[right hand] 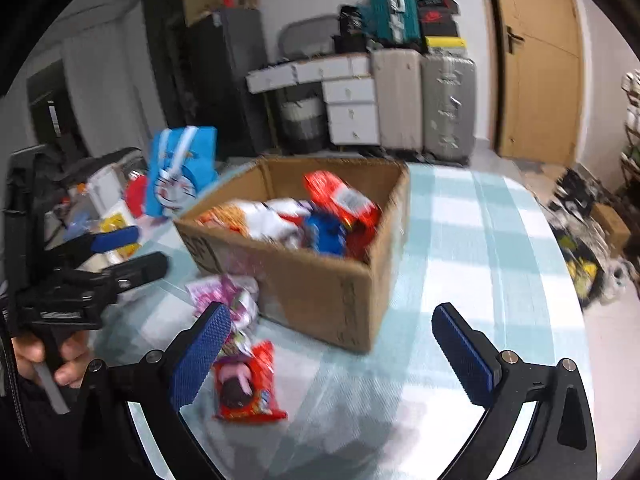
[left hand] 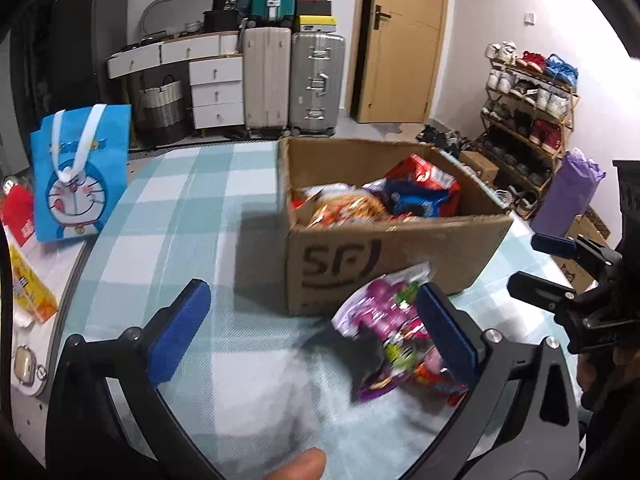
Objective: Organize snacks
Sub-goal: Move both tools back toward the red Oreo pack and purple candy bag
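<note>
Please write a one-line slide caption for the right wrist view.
Open right gripper above the checked tablecloth, beside a cardboard box of snacks, with two snack packets lying outside.

Walls: white, seen far ahead.
Door (left hand: 400, 40): wooden, shut, ahead right.
Suitcases (left hand: 296, 84): stood ahead.
Drawers (left hand: 216, 96): white, placed ahead left.
</note>
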Demonstrator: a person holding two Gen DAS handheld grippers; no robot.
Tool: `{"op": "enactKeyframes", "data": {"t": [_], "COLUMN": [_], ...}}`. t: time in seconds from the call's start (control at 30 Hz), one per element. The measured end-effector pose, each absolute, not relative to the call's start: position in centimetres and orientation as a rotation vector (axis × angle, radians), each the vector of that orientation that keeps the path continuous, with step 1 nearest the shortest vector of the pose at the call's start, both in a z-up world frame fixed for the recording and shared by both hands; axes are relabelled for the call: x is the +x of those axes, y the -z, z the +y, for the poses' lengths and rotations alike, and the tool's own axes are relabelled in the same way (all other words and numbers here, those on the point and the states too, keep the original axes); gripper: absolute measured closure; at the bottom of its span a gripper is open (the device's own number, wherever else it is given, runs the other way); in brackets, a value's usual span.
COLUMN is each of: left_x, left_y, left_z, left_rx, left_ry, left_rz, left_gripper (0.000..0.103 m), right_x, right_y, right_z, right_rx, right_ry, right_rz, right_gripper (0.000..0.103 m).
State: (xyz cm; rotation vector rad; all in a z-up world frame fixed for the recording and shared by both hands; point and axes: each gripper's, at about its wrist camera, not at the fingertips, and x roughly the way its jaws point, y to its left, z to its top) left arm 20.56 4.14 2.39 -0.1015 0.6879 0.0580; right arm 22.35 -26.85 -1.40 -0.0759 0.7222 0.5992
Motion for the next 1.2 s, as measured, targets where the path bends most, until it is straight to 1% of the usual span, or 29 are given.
{"op": "enactKeyframes", "data": {"t": [0.17,0.3,0.87,1.2], "left_x": [19.3,18.6,20.0,20.1], "left_y": [-1.4,-0.4,1.0,1.2], "left_z": [4.8,4.6,4.4,4.9], "left_rx": [-0.13,-0.122,-0.111,-0.119], "left_ry": [-0.068,-0.065,-0.067,-0.082], "left_rz": [0.705,0.726,0.814,0.813], "left_gripper": [0.0,0.0,0.0,0.0], "right_x": [21.6,21.0,20.3,20.0], "right_y": [3.0,3.4,6.2,7.6], "right_z": [-27.0,-26.2,-23.3,-21.9], "right_rx": [-0.05,-0.1,-0.176,-0.205], "right_ry": [-0.603,-0.615,-0.695,-0.72], "right_rz": [0.764,0.769,0.882,0.919], "right_gripper": [0.001,0.001,0.001,0.001]}}
